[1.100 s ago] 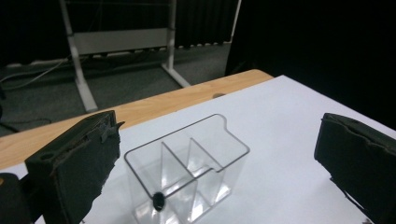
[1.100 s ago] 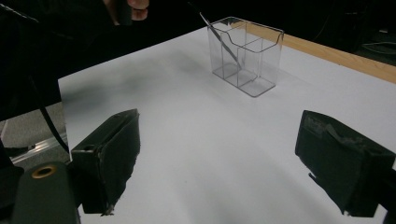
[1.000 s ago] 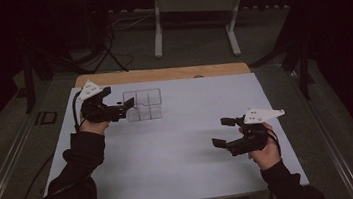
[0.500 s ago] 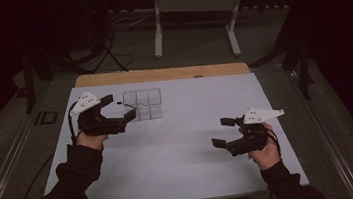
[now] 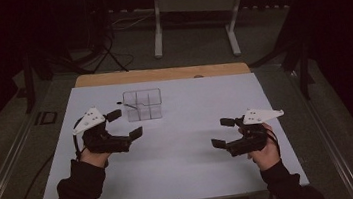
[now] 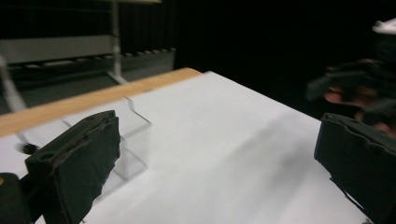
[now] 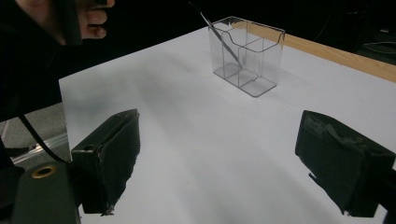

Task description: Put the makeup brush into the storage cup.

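While no writing shows, both claws gape beside clear organizer [image 5: 143,105].

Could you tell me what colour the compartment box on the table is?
Clear, see-through plastic box; the right gripper view shows it best.

A plain white rectangular table sheet [image 5: 181,154] covers the middle of the high view without any pattern, edged along its far side by a light brown wooden strip [image 5: 161,74]. Upper centre on that sheet stands a clear, colourless plastic organiser box [image 5: 143,105] with see-through dividers, and a thin dark stick [image 7: 222,37] leans inside it. The left gripper [image 5: 126,124] at centre left and the right gripper [image 5: 223,132] at lower right are each matt black, each topped by a pale grey 3-cornered plate. Both sleeves at the bottom edge are black. The floor around is dull grey, the background nearly black.
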Action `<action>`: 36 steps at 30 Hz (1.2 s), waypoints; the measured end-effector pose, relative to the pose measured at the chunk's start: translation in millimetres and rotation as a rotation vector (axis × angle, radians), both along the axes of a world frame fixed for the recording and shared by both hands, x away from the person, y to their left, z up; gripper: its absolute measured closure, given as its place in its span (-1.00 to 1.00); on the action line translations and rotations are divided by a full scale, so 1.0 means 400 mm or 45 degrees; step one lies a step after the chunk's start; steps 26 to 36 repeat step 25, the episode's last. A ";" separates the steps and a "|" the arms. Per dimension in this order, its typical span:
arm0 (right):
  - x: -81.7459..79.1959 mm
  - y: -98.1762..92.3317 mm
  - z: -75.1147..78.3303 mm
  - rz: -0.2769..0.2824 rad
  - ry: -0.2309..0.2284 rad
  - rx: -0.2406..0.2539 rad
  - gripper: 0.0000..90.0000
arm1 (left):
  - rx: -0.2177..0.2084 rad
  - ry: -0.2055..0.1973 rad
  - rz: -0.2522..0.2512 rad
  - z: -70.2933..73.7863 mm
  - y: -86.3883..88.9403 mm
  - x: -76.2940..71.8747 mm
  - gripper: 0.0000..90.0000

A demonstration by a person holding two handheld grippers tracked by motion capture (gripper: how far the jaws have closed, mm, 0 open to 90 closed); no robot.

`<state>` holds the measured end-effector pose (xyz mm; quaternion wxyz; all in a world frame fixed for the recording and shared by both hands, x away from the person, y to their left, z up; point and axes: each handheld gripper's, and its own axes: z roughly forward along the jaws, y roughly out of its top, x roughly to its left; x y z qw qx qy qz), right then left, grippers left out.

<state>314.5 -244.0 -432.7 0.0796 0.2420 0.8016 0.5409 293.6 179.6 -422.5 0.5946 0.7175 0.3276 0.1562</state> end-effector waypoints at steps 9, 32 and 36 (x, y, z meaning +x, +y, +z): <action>0.000 -0.003 -0.002 -0.007 -0.005 0.005 -0.70 | -0.009 0.037 -0.044 -0.061 -0.028 -0.033 -0.98; 0.002 -0.014 -0.028 -0.016 -0.002 -0.032 -0.70 | 0.125 0.028 -0.032 -0.163 -0.050 -0.050 -0.98; 0.002 -0.014 -0.028 -0.016 -0.002 -0.032 -0.70 | 0.125 0.028 -0.032 -0.163 -0.050 -0.050 -0.98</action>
